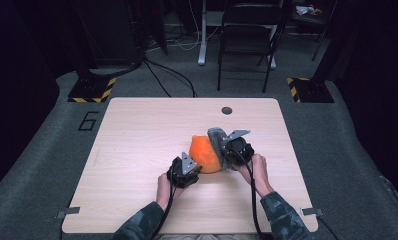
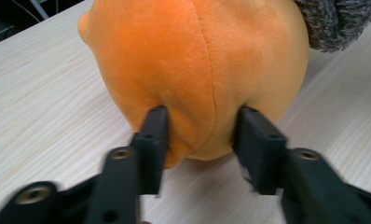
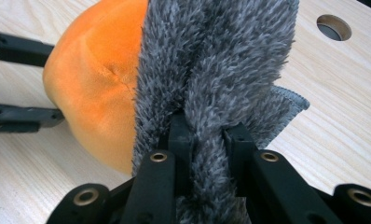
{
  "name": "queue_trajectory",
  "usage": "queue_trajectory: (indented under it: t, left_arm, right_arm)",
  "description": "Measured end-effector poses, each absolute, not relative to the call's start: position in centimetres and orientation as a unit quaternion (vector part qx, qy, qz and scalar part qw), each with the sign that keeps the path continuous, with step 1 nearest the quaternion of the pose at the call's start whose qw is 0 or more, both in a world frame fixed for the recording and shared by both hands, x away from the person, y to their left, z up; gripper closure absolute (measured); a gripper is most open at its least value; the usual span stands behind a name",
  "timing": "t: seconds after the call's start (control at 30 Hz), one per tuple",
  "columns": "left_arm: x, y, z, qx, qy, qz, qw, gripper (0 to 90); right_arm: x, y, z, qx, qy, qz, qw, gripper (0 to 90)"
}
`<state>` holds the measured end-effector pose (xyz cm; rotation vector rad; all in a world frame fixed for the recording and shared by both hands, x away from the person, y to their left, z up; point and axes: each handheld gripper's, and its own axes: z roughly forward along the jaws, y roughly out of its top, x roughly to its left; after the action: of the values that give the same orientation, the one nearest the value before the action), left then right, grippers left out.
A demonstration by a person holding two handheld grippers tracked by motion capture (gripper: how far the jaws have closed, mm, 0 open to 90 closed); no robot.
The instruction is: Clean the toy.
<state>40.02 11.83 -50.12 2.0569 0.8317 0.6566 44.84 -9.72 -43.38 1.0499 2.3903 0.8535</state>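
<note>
- My left gripper [image 2: 200, 133] pinches the orange plush toy [image 2: 197, 70] at mid-frame.
- My right gripper [image 3: 207, 135] is clamped on its grey fuzzy part [image 3: 221, 60] — centre frame.

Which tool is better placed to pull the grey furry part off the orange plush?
Likely the right tool: its jaws already pinch the grey furry part. The left tool grips the orange plush and can hold it back.

The bench [image 1: 137, 150] is lit brightly and evenly from above in the high view, while the surrounding room is left dark. Soft shadows are cast beneath the orange plush [image 2: 197, 70]. Slight blur is seen on the near jaws in both gripper views.
</note>
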Motion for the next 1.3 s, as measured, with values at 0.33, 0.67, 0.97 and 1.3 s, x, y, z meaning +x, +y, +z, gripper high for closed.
queue_trajectory:
  t: [0.33, 0.67, 0.97, 1.3]
  left_arm:
    - [39.9, 12.4, -48.5, 0.810, 0.306, 0.228, 0.445, 82.6]
    - [39.1, 12.1, -47.4, 0.811, 0.298, 0.196, 0.463, 82.7]
    - [39.4, 12.2, -47.9, 0.817, 0.300, 0.189, 0.455, 82.4]
    - [39.6, 12.5, -48.1, 0.813, 0.307, 0.183, 0.459, 81.3]
  right_arm:
    - [44.4, -10.5, -41.2, 0.387, 0.836, 0.343, 0.184, 77.1]
    - [42.5, -8.4, -39.5, 0.350, 0.840, 0.375, 0.175, 77.1]
    - [43.4, -8.5, -41.1, 0.350, 0.853, 0.329, 0.204, 77.1]
    - [44.9, -10.6, -43.0, 0.391, 0.850, 0.300, 0.186, 77.0]
